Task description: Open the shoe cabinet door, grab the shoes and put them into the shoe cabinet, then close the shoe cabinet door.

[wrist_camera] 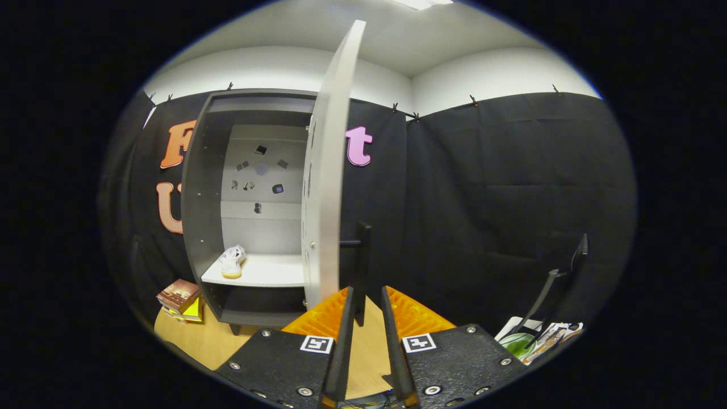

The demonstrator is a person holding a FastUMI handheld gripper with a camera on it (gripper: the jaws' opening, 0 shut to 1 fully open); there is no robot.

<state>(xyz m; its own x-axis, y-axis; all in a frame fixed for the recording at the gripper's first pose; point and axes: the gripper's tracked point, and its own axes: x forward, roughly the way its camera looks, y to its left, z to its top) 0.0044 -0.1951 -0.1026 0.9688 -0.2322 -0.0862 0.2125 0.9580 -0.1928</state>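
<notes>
One shoe (233,261) in the shoe cabinet (196,227), door (329,170) swung open edge-on toward me.
My hand-held gripper (366,298) is released, fingers a little apart with the door's dark handle (362,267) just ahead between the tips, contact can't be told. White shoe sits at the left front of the pale shelf (267,272). Books (180,298) lie on the floor left of the cabinet.

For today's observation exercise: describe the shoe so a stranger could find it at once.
Start at the grey cabinet, its door swung open just ahead of the open gripper. On its pale shelf, near the left wall, sits one white shoe, the shelf's only item.
</notes>
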